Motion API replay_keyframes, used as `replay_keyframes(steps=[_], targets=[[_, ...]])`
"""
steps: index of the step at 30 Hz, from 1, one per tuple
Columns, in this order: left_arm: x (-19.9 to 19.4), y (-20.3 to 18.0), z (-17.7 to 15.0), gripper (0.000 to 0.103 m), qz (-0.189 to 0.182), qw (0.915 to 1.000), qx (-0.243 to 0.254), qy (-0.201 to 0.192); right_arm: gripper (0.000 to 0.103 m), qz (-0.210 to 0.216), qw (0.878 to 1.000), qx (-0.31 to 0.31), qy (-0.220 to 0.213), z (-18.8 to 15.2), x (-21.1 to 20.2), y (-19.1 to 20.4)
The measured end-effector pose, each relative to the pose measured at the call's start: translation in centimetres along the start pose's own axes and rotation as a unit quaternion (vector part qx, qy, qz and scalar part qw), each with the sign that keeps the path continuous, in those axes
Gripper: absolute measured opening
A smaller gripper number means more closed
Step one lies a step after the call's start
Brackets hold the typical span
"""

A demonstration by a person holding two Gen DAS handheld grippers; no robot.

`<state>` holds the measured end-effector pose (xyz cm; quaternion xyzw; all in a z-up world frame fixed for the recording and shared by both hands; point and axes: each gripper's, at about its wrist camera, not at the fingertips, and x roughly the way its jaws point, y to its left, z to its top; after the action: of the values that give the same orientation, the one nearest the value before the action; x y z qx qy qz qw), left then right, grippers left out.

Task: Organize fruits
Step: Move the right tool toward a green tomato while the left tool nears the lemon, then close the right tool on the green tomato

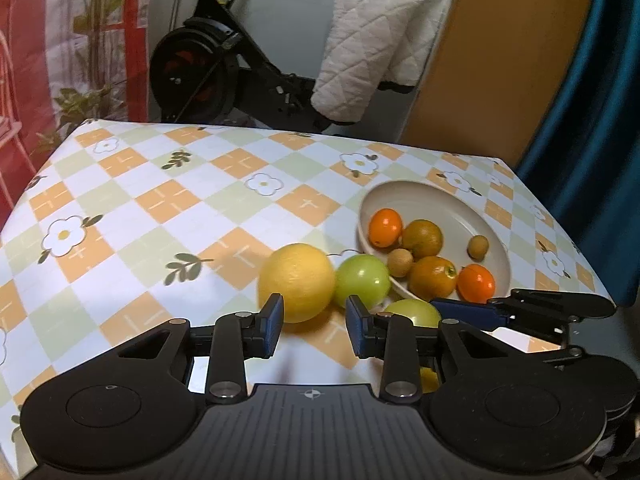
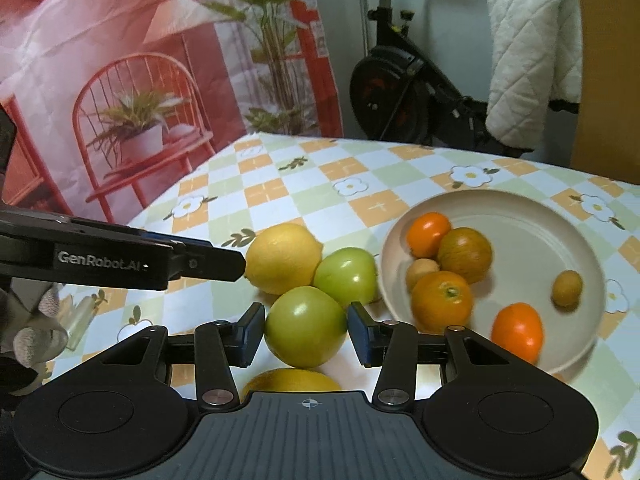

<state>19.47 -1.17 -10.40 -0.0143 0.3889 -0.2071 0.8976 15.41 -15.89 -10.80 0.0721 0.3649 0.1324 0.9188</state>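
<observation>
1. Looking along the left gripper: jaws spread, nothing between them, blue pads hovering low over the checked tablecloth. Big yellow lemon sits just beyond the left pad, touching a green fruit to its right; that one rests against the rim of the cream plate. Second green fruit is half hidden behind the right finger
2. Same view, plate holds two glossy orange oval fruits, two duller green-tinged oranges and two small tan round ones. The right gripper comes in from the right edge, low by the plate's near rim
3. Right wrist view: right gripper has jaws apart around the near green fruit, pads right at its sides; contact unclear, so can't tell if it's pinched. Lemon and the other green fruit touch behind it, plate to the right, another yellow fruit peeking under the gripper body
4. Left gripper reaches in from the left, tip just beside the lemon, gloved hand at lower left edge
</observation>
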Motion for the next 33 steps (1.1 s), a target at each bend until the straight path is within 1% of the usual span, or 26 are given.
replay_keyframes(steps=[6, 10, 16, 24, 28, 30, 33], targets=[[1.1, -1.1, 0.2, 0.036, -0.011, 0.9999, 0.000, 0.003, 0.042, -0.016, 1.000, 0.020, -0.005, -0.8, -1.7, -2.3], [1.7, -1.7, 0.2, 0.035, -0.007, 0.9999, 0.004, 0.007, 0.042, -0.021, 0.999, 0.044, -0.004, -1.5, -2.2, -3.8], [2.1, -2.2, 0.3, 0.035, -0.008, 0.9999, 0.011, 0.004, 0.042, -0.023, 0.998, 0.054, -0.003, -2.5, -3.4, -4.7], [3.0, -3.3, 0.4, 0.035, -0.016, 0.9993, 0.033, 0.008, 0.042, -0.040, 0.997, 0.066, 0.014, -3.7, -4.0, -5.9], [3.1, -3.6, 0.7, 0.035, -0.008, 0.9990, 0.043, 0.007, 0.042, -0.039, 0.997, 0.062, 0.021, -3.9, -3.9, -6.0], [2.8, -3.6, 0.8, 0.035, -0.009, 0.9994, 0.033, -0.002, 0.042, -0.041, 0.998, 0.050, 0.027, -4.0, -3.9, -5.8], [2.5, -3.6, 0.5, 0.036, -0.019, 0.9996, 0.019, -0.012, 0.042, -0.045, 0.998, 0.035, 0.033, -4.2, -4.1, -5.7]])
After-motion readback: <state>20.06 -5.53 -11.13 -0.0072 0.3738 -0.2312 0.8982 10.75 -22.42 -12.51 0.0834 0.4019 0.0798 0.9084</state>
